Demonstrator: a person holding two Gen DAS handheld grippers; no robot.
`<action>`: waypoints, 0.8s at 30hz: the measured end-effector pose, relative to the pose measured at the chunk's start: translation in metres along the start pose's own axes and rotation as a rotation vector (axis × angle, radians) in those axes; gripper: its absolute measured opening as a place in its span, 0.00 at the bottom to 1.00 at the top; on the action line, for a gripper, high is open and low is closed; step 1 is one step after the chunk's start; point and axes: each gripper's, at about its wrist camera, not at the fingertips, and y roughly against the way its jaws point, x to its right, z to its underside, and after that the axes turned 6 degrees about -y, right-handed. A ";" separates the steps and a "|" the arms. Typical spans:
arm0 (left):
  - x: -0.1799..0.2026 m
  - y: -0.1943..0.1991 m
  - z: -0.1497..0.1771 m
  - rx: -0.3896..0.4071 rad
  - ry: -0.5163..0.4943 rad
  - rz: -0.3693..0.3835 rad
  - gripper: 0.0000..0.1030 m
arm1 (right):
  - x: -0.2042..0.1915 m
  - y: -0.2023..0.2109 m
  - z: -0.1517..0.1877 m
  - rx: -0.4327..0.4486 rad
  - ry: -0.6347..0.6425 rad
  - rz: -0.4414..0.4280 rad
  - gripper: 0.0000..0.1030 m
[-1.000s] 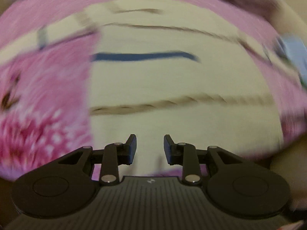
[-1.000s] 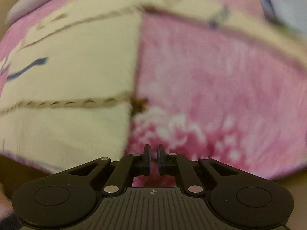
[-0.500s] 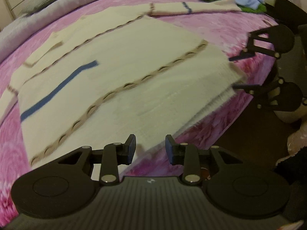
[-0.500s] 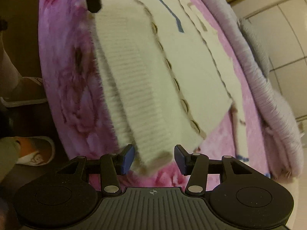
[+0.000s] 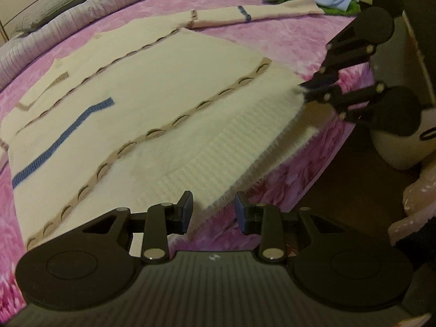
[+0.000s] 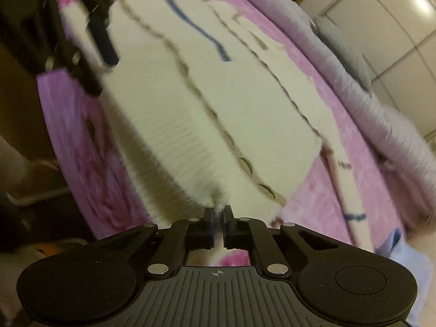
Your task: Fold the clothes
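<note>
My right gripper (image 6: 217, 212) has its jaws clenched on one hem corner of the cream sweater (image 5: 152, 114) spread on the bed (image 5: 286, 41); left gripper (image 5: 213, 204) gapes at the other corner — lifting now would skew it.

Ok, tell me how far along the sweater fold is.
Done: the cream knit sweater lies spread flat on the pink bedspread. In hand: the right tongs are shut on one hem corner; the left tongs are open at the other corner. Left: closing the left tongs and every fold, including the outstretched sleeve.
</note>
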 end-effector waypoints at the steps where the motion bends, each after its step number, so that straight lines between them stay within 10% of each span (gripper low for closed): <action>1: -0.002 0.002 0.002 0.000 0.012 0.007 0.28 | 0.001 0.004 0.001 -0.008 0.015 -0.010 0.04; 15: -0.042 0.024 0.030 -0.038 0.216 -0.031 0.28 | -0.027 -0.006 0.004 -0.122 0.178 -0.012 0.05; 19: -0.065 0.033 0.044 -0.048 0.309 -0.092 0.28 | 0.008 0.013 -0.012 -0.113 -0.162 -0.123 0.10; 24: -0.125 0.040 0.082 -0.035 0.665 -0.202 0.30 | 0.068 -0.007 -0.013 -0.112 -0.746 -0.197 0.10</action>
